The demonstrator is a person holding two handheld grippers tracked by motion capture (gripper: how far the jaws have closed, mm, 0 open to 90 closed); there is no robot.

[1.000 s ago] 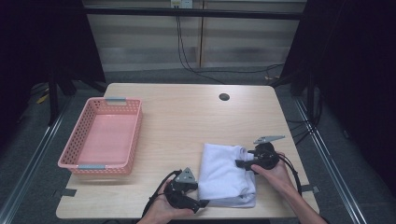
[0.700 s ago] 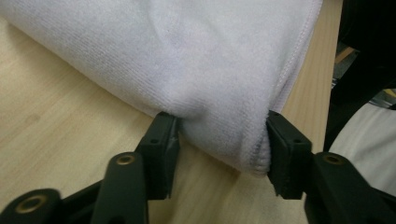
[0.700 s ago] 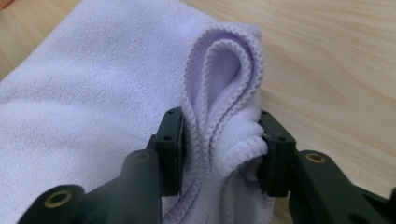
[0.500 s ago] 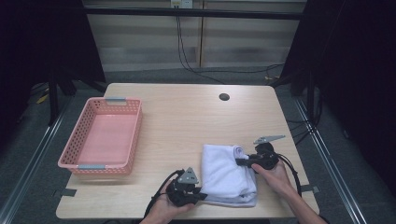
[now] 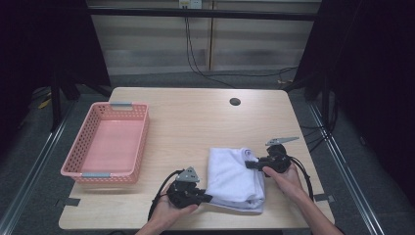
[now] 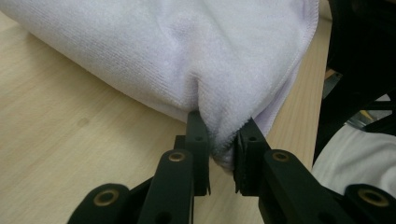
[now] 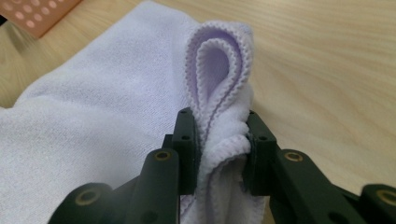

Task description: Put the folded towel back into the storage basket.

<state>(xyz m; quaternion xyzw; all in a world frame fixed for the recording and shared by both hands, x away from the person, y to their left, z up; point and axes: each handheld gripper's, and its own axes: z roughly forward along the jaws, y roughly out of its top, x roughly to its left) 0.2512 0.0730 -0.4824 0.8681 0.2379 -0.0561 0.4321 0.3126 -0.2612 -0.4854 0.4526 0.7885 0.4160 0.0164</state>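
Dark curtains and a pale slatted wall are framing a light wooden desk [image 5: 195, 127] seen from above. Near the desk's left edge, a pink plastic basket [image 5: 88, 169] is sitting with its long side running along that edge. Moving right, toward the near edge, a person's left hand is holding the left gripper [image 5: 205, 198], which is pointing right at the near left corner of a folded white towel [image 5: 232, 178]. In the left gripper view, its two black jaws have just been closing and are pinching a bunched corner of the towel [image 6: 224, 140] between them, with bare wood showing to the left. The towel is lying on the near right part of the desk, close to the near edge. Farther right, the right hand is holding the right gripper [image 5: 249, 164] against the towel's far right corner. In the right gripper view, its jaws have also just been closing and are clamping a looped, stitched fold of the towel [image 7: 219, 130], with the basket's corner [image 7: 42, 14] visible at the upper left. A small dark round hole [image 5: 235, 102] is sitting toward the desk's far edge.
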